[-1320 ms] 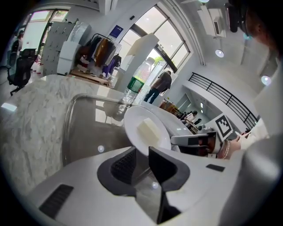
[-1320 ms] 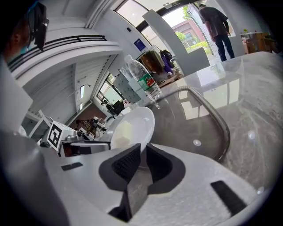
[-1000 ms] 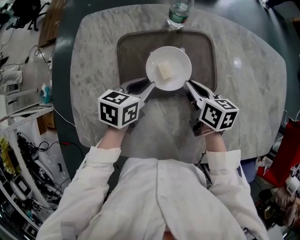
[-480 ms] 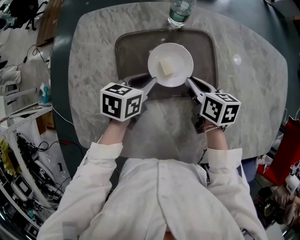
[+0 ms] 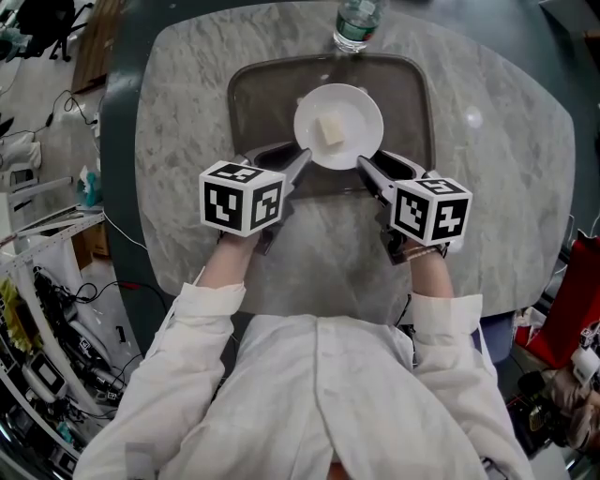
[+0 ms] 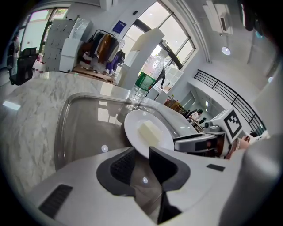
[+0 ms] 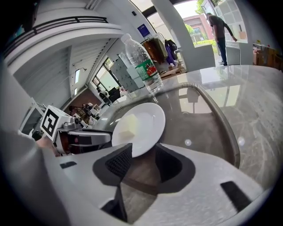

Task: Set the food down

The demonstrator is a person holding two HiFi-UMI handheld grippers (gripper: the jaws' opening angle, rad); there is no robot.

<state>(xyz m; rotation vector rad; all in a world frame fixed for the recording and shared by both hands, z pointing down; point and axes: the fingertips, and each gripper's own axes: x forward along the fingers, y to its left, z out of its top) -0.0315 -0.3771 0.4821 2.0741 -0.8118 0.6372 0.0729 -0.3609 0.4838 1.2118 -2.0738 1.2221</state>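
Observation:
A white plate (image 5: pixel 337 127) carrying a pale block of food (image 5: pixel 330 130) lies in the dark grey tray (image 5: pixel 262 103) on the marble table. My left gripper (image 5: pixel 302 161) is at the plate's near-left rim, and in the left gripper view its pads close on that rim (image 6: pixel 141 156). At the near-right rim is my right gripper (image 5: pixel 366 166). Its jaws have just been opening. The right gripper view shows the plate (image 7: pixel 139 128) edge still between the jaws (image 7: pixel 143 161), with the pads standing off it.
A clear water bottle with a green label (image 5: pixel 356 23) stands just beyond the tray's far edge. The marble tabletop (image 5: pixel 497 169) spreads around the tray. Beyond the table's left edge, cables and clutter (image 5: pixel 37 281) lie on the floor.
The right gripper's jaws have opened off the plate rim. The plate has shifted slightly farther onto the tray. The left gripper has stayed at the rim.

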